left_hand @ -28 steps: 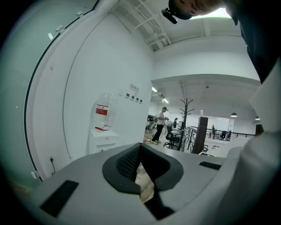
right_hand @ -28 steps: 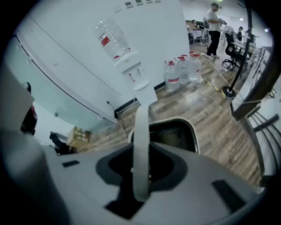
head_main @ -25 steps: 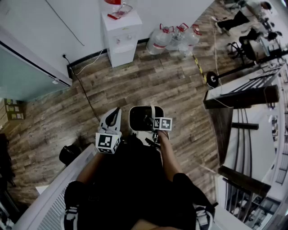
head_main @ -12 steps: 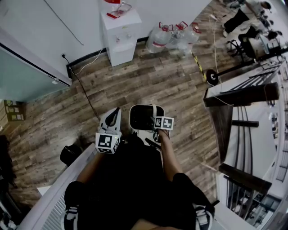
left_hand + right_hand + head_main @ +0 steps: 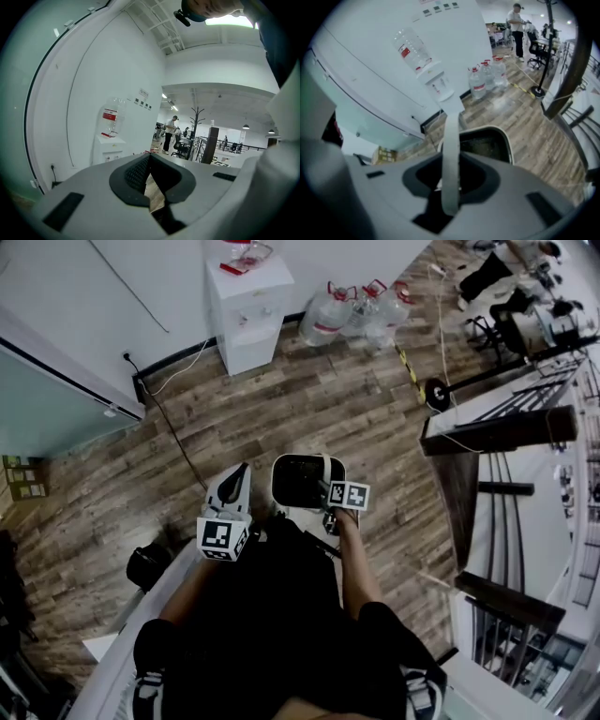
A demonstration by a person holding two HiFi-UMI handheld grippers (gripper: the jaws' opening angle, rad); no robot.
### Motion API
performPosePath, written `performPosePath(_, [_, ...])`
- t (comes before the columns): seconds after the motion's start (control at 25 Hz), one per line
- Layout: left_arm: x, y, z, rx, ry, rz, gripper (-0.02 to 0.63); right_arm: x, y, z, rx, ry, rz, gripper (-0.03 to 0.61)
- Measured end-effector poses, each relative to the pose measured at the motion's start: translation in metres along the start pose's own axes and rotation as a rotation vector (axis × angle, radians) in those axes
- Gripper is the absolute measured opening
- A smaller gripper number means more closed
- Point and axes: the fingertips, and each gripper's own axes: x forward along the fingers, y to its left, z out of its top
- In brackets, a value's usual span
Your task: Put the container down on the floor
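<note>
Nearest the camera, the right gripper (image 5: 451,176) is clenching the flat pale handle (image 5: 451,150) of the container (image 5: 302,458), the band standing upright between its jaws. The left gripper (image 5: 149,174) is sitting just beside it to the left, its jaws drawn together on nothing, with a sliver of plank showing behind them. The container, a pale bin with a dark inside, is hanging in front of the person's dark clothing (image 5: 267,615) and over the wooden floor (image 5: 309,409). Judged by its look, it is a stiff moulded shell, fairly light, and the smooth band is likely to let it swing or slide in the pads, so the middle of the handle is the sound place to hold. The underside of the container is hidden in every view, so whether it is touching the boards cannot be told, and its dark contents cannot be made out. Farther off, a white water dispenser (image 5: 246,306) is standing at the wall with several water bottles (image 5: 356,315) just beside it; the railings at the right are running out of frame.
</note>
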Motion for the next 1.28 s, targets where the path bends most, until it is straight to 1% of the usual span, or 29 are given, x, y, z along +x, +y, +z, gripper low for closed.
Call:
performPosePath(0.32, [0.009,0.018,0.012,0.006,-0.014,-0.041,0.028,0.003,0.001,0.020,0.069,-0.045,-0.023,0.117])
performPosePath(0.68, [0.049,0.018,0.023,-0.009,-0.028,-0.039,0.028,0.018,-0.005,0.056,0.065,-0.045,-0.015,0.117])
performPosePath(0.96, [0.107,0.015,0.028,-0.005,-0.017,-0.036,0.028,0.031,-0.022,0.099,0.079,-0.032,0.008,0.117])
performPosePath(1.12, [0.154,0.016,0.033,-0.011,-0.002,-0.029,0.028,0.039,-0.032,0.134,0.072,-0.020,0.016,0.117])
performPosePath(1.28, [0.197,0.010,0.037,-0.012,0.010,-0.023,0.028,0.045,-0.043,0.169,0.044,-0.007,0.024,0.117])
